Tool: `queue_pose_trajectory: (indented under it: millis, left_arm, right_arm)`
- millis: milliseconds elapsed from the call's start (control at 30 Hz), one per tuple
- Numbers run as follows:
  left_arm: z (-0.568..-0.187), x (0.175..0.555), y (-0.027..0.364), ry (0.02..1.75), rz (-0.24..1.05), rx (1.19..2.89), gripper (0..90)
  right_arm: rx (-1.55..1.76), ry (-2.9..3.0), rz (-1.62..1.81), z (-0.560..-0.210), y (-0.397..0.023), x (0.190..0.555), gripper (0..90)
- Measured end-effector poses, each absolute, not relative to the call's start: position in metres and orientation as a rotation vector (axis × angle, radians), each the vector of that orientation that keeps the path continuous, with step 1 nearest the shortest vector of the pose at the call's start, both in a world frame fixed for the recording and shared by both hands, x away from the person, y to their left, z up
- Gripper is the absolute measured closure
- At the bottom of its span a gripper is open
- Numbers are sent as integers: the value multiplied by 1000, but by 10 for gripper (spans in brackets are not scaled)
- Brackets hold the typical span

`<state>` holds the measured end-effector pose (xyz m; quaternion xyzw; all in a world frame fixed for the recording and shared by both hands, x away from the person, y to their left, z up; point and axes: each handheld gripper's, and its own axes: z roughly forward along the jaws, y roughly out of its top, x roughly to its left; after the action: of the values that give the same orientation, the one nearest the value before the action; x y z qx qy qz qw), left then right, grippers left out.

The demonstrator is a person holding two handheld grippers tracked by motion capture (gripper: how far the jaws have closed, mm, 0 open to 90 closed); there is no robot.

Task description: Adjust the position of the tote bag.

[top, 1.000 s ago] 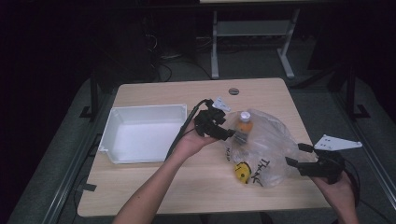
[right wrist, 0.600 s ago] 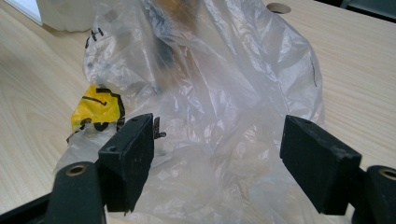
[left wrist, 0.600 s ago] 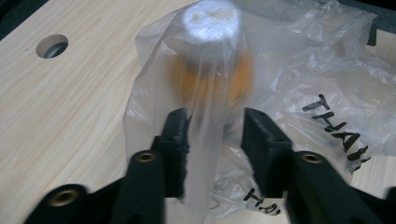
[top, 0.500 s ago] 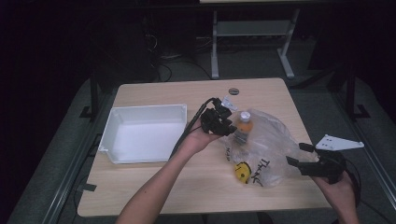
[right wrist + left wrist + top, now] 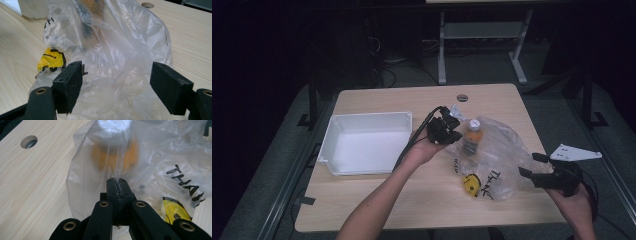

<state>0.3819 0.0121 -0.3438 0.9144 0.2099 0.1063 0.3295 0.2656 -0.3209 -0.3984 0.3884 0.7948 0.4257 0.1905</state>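
Bag: a clear, crinkled plastic bag [image 5: 492,155] with black lettering lies on the right half of the pale wooden tabletop [image 5: 377,200], between the 2 grippers.
Bag contents: an orange bottle with a white cap [image 5: 472,136] stands upright inside it at the far left end; in the left gripper view the bottle [image 5: 113,150] shows blurred through the film.
Yellow patch: a yellow and black patch [image 5: 470,183] sits at the bag's near edge; whether it is printed on the film or lies inside, I cannot tell.
Tray: a white rectangular plastic tray [image 5: 328,145] rests on the left of the tabletop, well apart from the bag, nothing visible in it.
Left gripper: the black left gripper [image 5: 445,131] is at the bag's left edge beside the bottle; its jaws have just been closing and now meet, with a fold of the bag's film pinched between them, as the left gripper view [image 5: 117,187] shows.
Right gripper: the black right gripper [image 5: 532,166] is at the bag's right end; its jaws stand wide apart in the right gripper view [image 5: 116,82], loose film of the bag [image 5: 120,50] lying between them, the pads not pressing on it.
Tabletop hole: a round hole [image 5: 462,97] lies beyond the bag near the far edge.
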Motion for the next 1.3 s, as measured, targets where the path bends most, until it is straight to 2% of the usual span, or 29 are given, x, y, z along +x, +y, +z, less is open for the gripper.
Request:
queue_pose_trajectory:
  millis: [1300]
  left_arm:
    - [-376, 382, 57, 689, 249, 2449, 899]
  right_arm:
    - [1085, 2236, 1192, -398, -318, 265, 255]
